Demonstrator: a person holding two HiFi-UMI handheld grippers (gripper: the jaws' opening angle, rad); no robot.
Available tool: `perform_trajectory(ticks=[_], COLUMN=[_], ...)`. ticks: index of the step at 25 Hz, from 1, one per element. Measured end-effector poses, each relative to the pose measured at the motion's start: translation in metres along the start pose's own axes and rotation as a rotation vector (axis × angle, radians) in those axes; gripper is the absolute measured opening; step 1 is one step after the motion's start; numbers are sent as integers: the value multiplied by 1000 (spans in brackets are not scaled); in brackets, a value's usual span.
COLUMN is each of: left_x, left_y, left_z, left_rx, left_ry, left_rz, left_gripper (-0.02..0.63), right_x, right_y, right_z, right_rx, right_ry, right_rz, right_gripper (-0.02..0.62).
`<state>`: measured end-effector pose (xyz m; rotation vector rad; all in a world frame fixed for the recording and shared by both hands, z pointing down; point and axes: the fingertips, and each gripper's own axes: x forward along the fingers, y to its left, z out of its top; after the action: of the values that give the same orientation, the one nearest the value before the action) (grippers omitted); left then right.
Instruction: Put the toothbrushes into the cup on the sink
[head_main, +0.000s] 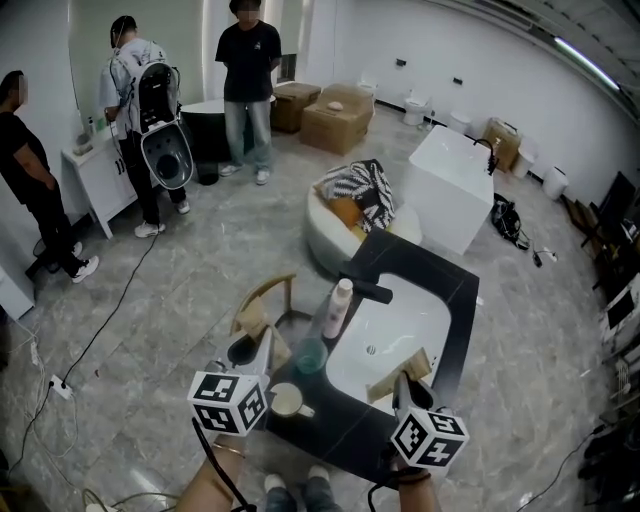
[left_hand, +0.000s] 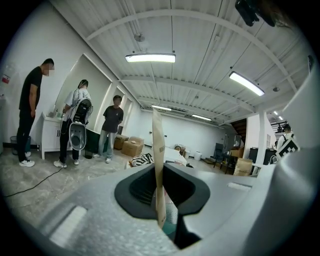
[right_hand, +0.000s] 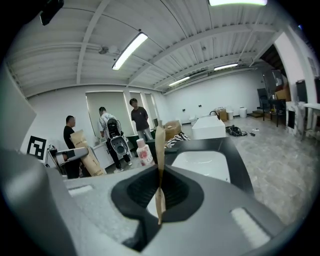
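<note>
Over the black sink counter (head_main: 455, 290), the carry step is in hand, neither brush yet in; left gripper (head_main: 258, 345) pinches a paper-wrapped toothbrush (left_hand: 158, 150) upright, just beside the teal cup (head_main: 311, 356); right gripper (head_main: 405, 382) pinches a second wrapped toothbrush (right_hand: 159, 145) near the basin's front edge; next, probably: centre one packet over the cup mouth, lower, release.

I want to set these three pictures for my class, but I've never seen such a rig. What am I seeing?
No robot: a person holds a two-jaw gripper in each hand. The head view looks down on the left gripper and right gripper. The other two come from cameras on the grippers. Set in the black counter is a white basin; beside it stand a bottle, a green cup and a mug. Each gripper is shut on a thin brown packet, probably a wrapped toothbrush: left packet, right packet.
</note>
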<state>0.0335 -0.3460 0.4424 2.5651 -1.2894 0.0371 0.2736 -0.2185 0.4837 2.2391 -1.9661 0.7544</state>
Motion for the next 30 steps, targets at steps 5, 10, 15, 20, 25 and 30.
perform_trajectory(ticks=[5, 10, 15, 20, 25, 30], left_x=[9, 18, 27, 35, 42, 48], left_y=[-5, -12, -20, -28, -31, -33], left_z=[2, 4, 3, -1, -5, -8], left_rx=[3, 6, 9, 20, 30, 41], left_ry=[4, 6, 13, 25, 39, 49], left_rz=[-18, -39, -65, -85, -93, -95], left_gripper=[35, 34, 34, 35, 34, 35], right_x=[-4, -8, -12, -15, -16, -17], right_y=[-8, -16, -21, -31, -36, -39], right_z=[-1, -2, -3, -2, -2, -4], right_rx=[16, 30, 36, 42, 49, 57], right_ry=[-1, -5, -5, -12, -12, -8], right_rz=[-23, -47, -67, -89, -101, -109], right_gripper=[8, 8, 8, 8, 8, 8])
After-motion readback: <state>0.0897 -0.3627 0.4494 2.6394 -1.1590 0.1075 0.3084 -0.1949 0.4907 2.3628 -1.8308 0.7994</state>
